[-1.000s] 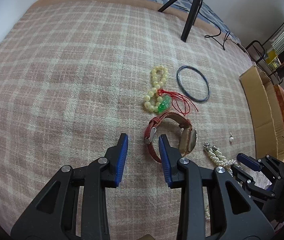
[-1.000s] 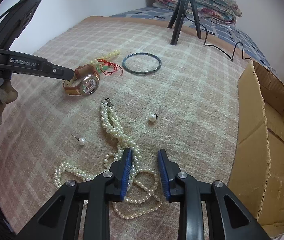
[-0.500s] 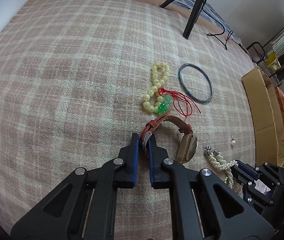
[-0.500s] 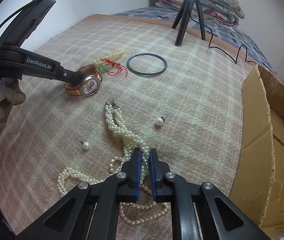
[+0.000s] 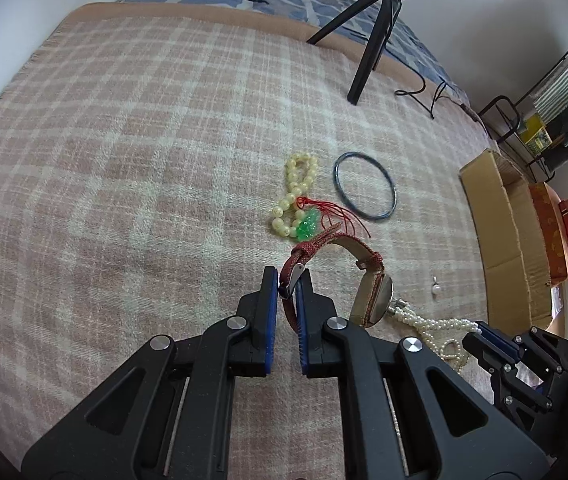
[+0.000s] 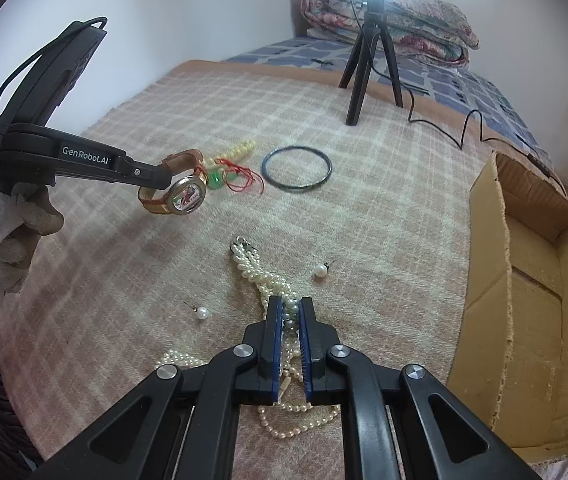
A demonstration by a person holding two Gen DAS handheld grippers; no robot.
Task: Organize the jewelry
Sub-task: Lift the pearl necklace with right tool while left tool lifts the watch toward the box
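Note:
My left gripper [image 5: 287,280] is shut on the red-brown strap of a wristwatch [image 5: 371,296] and holds it lifted off the blanket; the watch [image 6: 186,196] hangs from it in the right wrist view. My right gripper [image 6: 289,308] is shut on a twisted pearl necklace [image 6: 258,276] that lies on the blanket. A yellow bead bracelet [image 5: 293,196] with a green charm and red cord, a dark bangle [image 5: 365,186] and two loose pearl earrings [image 6: 321,271] [image 6: 202,313] lie on the blanket.
An open cardboard box [image 6: 539,280] stands at the right edge of the bed. A black tripod [image 6: 367,60] with a ring light stands at the far side, its cable trailing right. The plaid blanket [image 5: 124,160] covers the bed.
Both grippers closed, the left on the watch strap, the right on the pearl necklace. The left gripper has then lifted the watch off the blanket.

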